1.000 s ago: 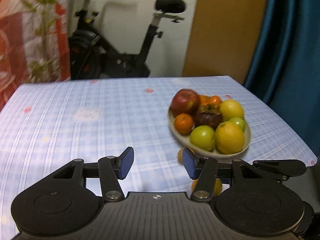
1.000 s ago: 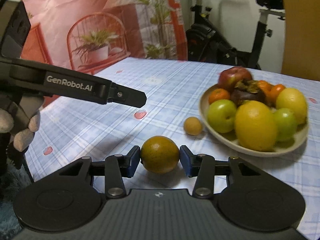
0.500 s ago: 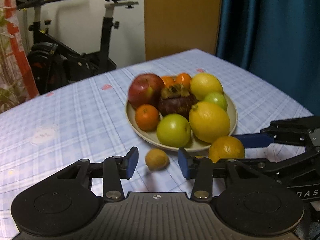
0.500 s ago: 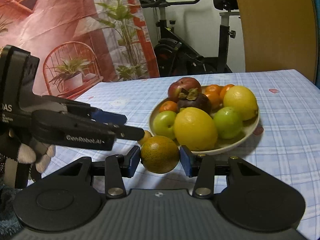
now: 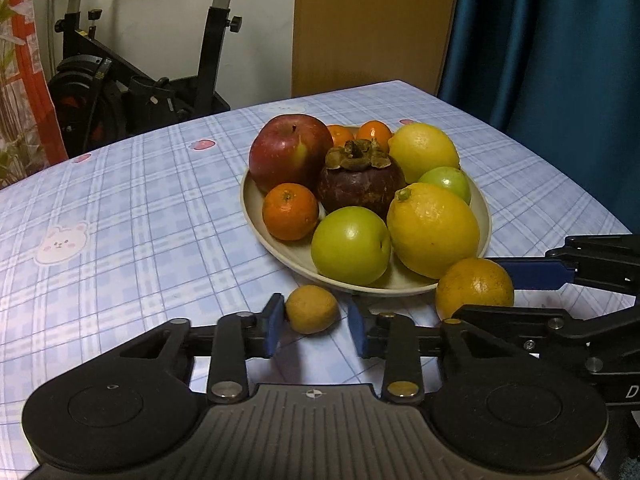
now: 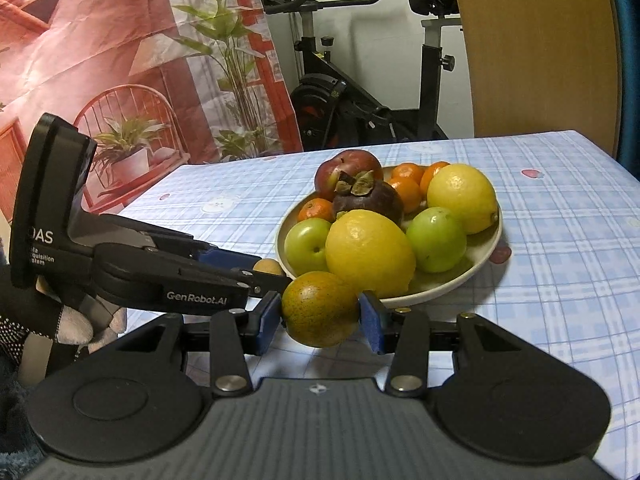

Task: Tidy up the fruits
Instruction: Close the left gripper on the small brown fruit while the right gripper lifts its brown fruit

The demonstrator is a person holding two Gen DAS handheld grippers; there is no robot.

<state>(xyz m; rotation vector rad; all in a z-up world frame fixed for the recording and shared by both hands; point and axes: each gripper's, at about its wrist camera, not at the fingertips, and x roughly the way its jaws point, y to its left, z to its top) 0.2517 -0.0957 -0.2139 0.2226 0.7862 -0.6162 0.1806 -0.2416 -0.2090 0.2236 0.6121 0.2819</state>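
A beige plate (image 5: 280, 250) (image 6: 472, 276) holds a red apple (image 5: 290, 152), a dark mangosteen (image 5: 360, 184), lemons, green fruits and small oranges. A small tan fruit (image 5: 312, 309) lies on the tablecloth just before the plate, between the jaws of my left gripper (image 5: 314, 326), which stands open around it with a gap on the right side. In the right wrist view the tan fruit (image 6: 267, 267) is mostly hidden behind the left gripper. My right gripper (image 6: 320, 318) is shut on a greenish orange (image 6: 320, 308) (image 5: 474, 286), held above the cloth at the plate's near rim.
The table has a blue checked cloth (image 5: 120, 208); its far and right edges are near the plate. An exercise bike (image 5: 132, 80), a wooden panel (image 5: 372, 24) and a blue curtain (image 5: 560, 60) stand behind. A gloved hand (image 6: 40, 320) holds the left gripper.
My left gripper has moved forward so the tan fruit now lies between its jaws, which have narrowed. My right gripper has carried the orange up to the plate's rim.
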